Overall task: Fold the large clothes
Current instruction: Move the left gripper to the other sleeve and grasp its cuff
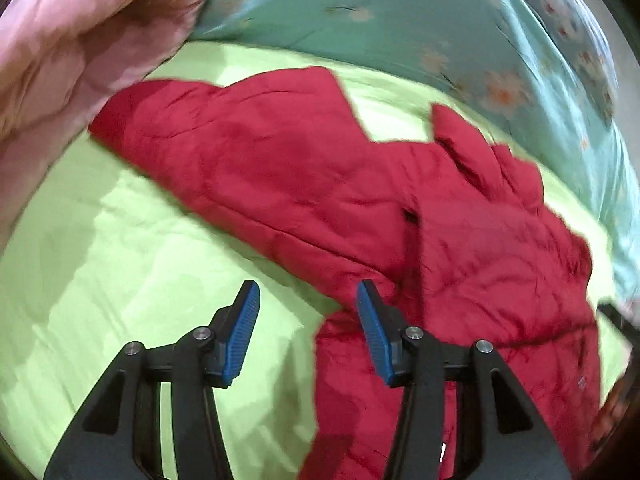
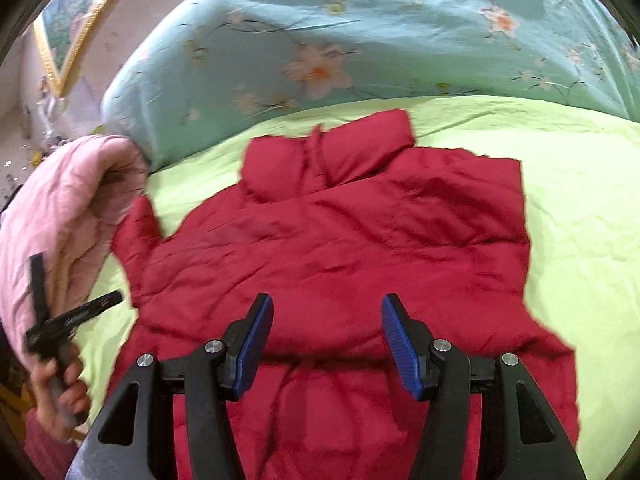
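A red padded jacket lies spread on a lime-green bed sheet, collar toward the far side. In the left wrist view the jacket runs from upper left to lower right, one sleeve stretched out to the left. My left gripper is open and empty, hovering above the jacket's near edge and the sheet. My right gripper is open and empty, above the jacket's lower part. The left gripper also shows in the right wrist view, held in a hand at the left edge.
A teal floral quilt is bunched along the far side of the bed, also in the left wrist view. A pink padded cloth lies at the left, also in the left wrist view. A gold-framed picture hangs beyond.
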`<act>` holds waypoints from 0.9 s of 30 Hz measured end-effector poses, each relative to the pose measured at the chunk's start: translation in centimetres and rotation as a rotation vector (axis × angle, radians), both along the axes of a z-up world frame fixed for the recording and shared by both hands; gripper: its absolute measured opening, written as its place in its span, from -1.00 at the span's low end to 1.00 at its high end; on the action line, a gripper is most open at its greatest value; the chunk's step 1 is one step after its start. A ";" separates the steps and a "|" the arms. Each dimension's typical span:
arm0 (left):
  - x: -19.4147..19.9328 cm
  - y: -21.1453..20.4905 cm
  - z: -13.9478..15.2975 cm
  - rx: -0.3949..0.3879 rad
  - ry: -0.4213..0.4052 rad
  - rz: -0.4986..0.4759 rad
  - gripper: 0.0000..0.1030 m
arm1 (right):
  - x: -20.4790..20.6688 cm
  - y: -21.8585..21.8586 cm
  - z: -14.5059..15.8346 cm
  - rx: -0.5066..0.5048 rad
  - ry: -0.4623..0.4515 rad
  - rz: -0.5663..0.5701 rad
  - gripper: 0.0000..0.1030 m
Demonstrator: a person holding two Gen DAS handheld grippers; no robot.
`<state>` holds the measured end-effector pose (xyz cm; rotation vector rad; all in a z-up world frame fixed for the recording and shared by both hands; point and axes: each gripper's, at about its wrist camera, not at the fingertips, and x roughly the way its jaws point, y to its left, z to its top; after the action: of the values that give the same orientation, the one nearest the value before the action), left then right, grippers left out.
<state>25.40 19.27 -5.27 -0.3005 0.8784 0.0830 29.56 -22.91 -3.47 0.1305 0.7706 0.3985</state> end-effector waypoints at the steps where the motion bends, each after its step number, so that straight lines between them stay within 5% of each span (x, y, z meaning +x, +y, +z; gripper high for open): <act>1: 0.1 1.0 -0.1 -0.029 -0.010 0.018 -0.05 | -0.7 0.2 0.2 0.016 -0.007 0.011 0.13; 18: 4.8 12.7 -3.4 -0.389 -0.091 0.269 -0.05 | -6.3 2.9 1.0 0.101 -0.015 0.124 0.20; 27: 7.5 16.3 -5.7 -0.498 -0.101 0.354 0.33 | -6.6 2.8 0.4 0.105 0.011 0.133 0.20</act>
<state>32.86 35.55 -10.98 -0.9177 0.7290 0.1759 23.00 -20.12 -3.10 0.1802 0.7713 0.5655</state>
